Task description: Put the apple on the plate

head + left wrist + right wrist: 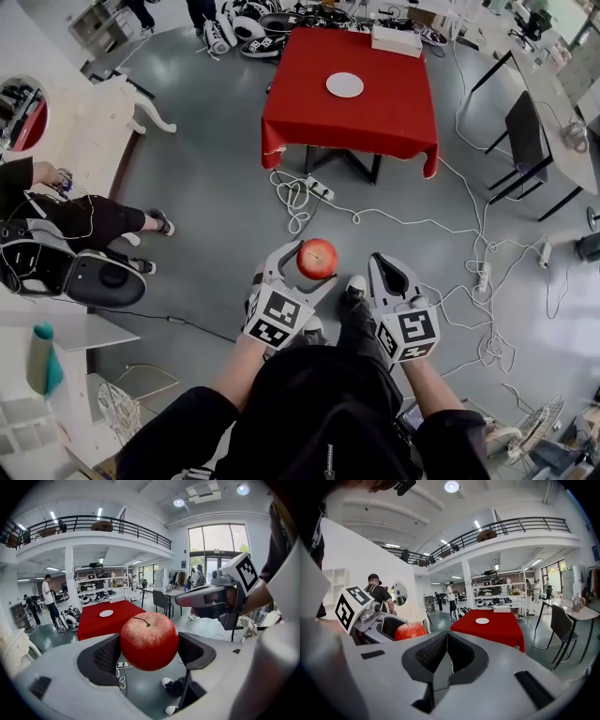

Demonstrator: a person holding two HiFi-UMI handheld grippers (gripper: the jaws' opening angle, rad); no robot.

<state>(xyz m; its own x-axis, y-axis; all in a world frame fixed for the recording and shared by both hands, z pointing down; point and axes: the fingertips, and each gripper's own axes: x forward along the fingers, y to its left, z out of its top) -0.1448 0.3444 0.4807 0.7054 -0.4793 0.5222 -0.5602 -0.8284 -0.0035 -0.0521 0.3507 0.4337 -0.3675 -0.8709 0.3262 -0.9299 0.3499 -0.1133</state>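
My left claw (310, 266) clamps the apple (149, 641) above the floor (211, 192), well apart from the plate (344, 84) on the far red surface (394, 117). My right claw (446, 652) hangs alongside, jaws together, empty.

The person is wearing black clothing (309, 412) and white-toed shoes (356, 283). The pale grey left tool (306, 265) and right tool (382, 266) are each carrying a black-and-white marker cube (278, 317).
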